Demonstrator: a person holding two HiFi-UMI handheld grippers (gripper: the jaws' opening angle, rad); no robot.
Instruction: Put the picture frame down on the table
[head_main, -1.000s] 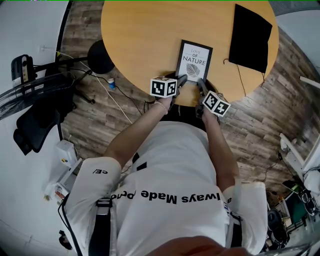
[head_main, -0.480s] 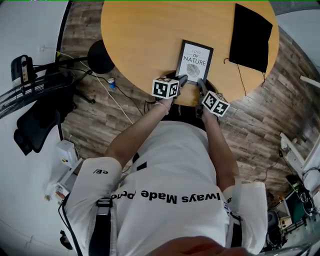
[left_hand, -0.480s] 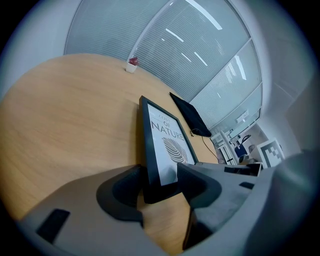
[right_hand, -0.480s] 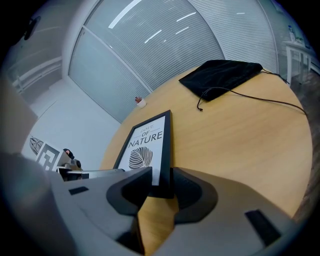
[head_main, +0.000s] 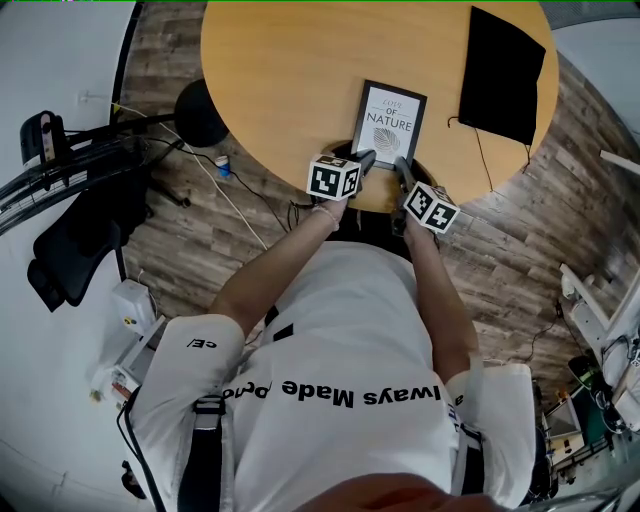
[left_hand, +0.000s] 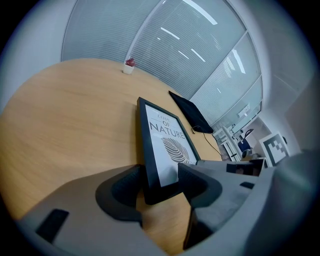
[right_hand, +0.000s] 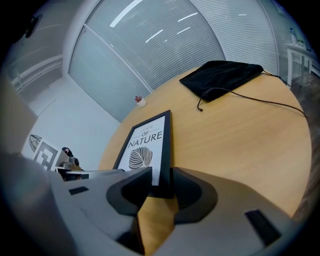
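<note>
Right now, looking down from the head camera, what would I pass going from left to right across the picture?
black office chair → round black disc at the table's left edge → picture frame → black pouch

Frame at the near rim, pouch off to the side!
The black-framed rectangular picture frame (head_main: 388, 122) sits on the round wooden table (head_main: 280, 70), close to the edge where the person stands. To its right, well apart, lies a flat black cloth pouch (head_main: 505, 75). Far behind the frame, by the opposite rim, stands a small white cup (left_hand: 129, 66).
</note>
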